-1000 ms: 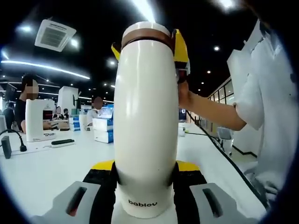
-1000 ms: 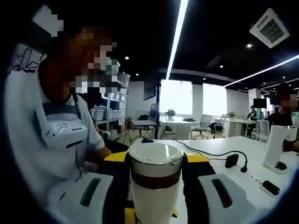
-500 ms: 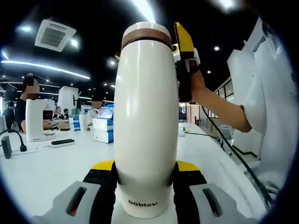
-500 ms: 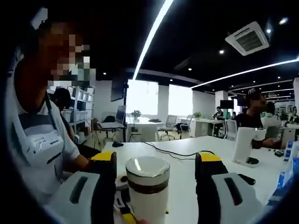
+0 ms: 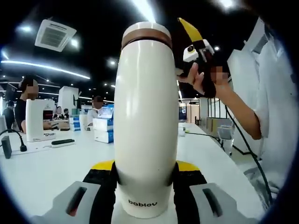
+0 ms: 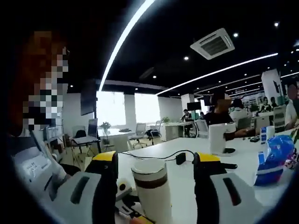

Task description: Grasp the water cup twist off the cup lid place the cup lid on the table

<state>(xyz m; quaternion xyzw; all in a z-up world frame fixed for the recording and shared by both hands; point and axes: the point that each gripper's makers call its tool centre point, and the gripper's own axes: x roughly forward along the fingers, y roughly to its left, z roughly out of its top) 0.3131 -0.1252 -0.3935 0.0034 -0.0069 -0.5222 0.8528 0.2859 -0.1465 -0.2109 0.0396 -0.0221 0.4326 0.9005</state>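
White table point(image 5: 46, 170) spreads wide; left claw point(image 5: 145, 179) grips the cup point(image 5: 145, 121), right claw point(image 6: 154, 175) gapes around its lid point(image 6: 148, 167).

white table point(image 5: 51, 168) | boxes point(image 5: 103, 129) | black cable point(image 6: 154, 156) | blue bag, perhaps snacks point(image 6: 276, 155) | ceiling vent point(image 6: 212, 44)

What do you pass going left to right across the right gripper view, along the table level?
Person's white shirt → left jaw → cup → right jaw → white device → blue bag.
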